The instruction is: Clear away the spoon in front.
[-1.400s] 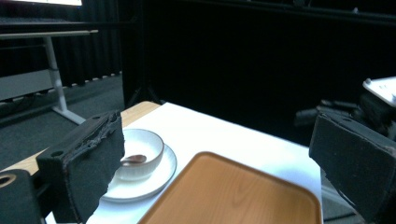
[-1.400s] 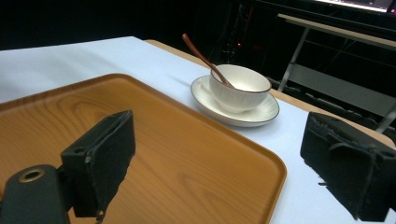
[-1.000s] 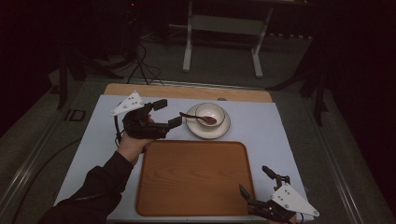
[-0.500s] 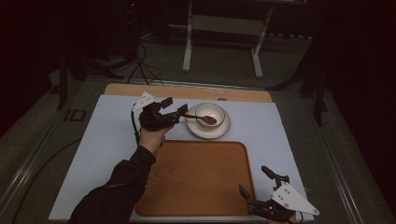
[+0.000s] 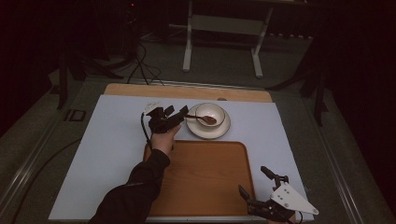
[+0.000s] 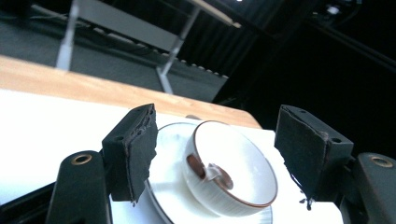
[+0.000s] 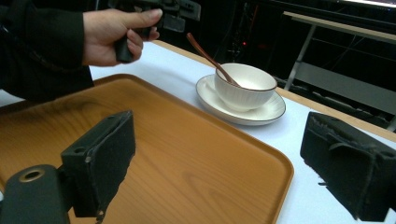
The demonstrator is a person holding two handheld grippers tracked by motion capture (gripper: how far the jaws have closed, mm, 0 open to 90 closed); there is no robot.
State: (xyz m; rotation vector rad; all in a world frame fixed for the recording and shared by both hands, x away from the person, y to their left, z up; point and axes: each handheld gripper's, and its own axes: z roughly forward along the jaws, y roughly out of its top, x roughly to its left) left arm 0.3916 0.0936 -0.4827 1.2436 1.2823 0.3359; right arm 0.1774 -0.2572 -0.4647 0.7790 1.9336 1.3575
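Observation:
A white bowl (image 5: 211,113) stands on a white saucer (image 5: 208,131) at the table's far middle, just beyond the wooden tray (image 5: 201,179). A brown spoon (image 5: 202,117) leans in the bowl, its handle pointing left. My left gripper (image 5: 180,114) is open, level with the handle's tip, which touches neither jaw. In the left gripper view the bowl (image 6: 233,175) and spoon (image 6: 219,176) show between its spread jaws. My right gripper (image 5: 252,180) rests open at the tray's near right corner. In the right gripper view the tray (image 7: 187,154), bowl (image 7: 245,86) and spoon (image 7: 208,56) lie ahead.
A white mat (image 5: 107,154) covers the table, with a wooden strip (image 5: 187,92) along its far edge. A metal stand (image 5: 222,28) is on the floor beyond. A dark-sleeved forearm (image 5: 135,186) crosses the tray's left edge. Cables (image 5: 137,56) run on the floor at far left.
My left gripper has travelled right and a little nearer, from the mat's far left up to the spoon handle beside the bowl. The right gripper has stayed put.

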